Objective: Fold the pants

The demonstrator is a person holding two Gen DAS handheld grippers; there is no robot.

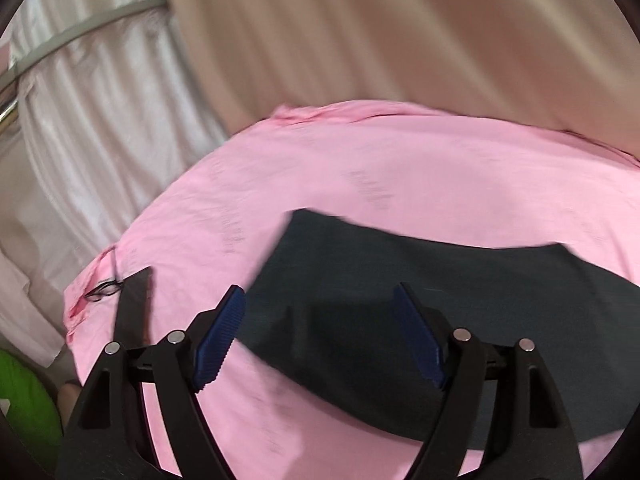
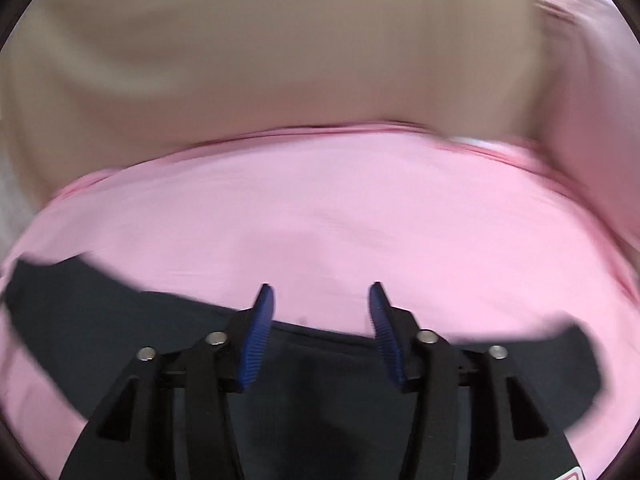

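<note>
Dark grey pants (image 1: 400, 280) lie flat on a pink sheet (image 1: 320, 168). In the left wrist view my left gripper (image 1: 320, 292) is open above their left part, blue pads wide apart, holding nothing. In the right wrist view the pants (image 2: 120, 320) stretch across the lower frame on the pink sheet (image 2: 320, 220). My right gripper (image 2: 322, 292) is open over their far edge, empty. Both views are motion-blurred.
A black flat object (image 1: 136, 300) and a thin dark cord (image 1: 105, 290) lie on the sheet's left edge. Beige curtain (image 1: 400, 32) hangs behind the sheet, white fabric (image 1: 100, 100) at left. A green item (image 1: 24, 396) sits at lower left.
</note>
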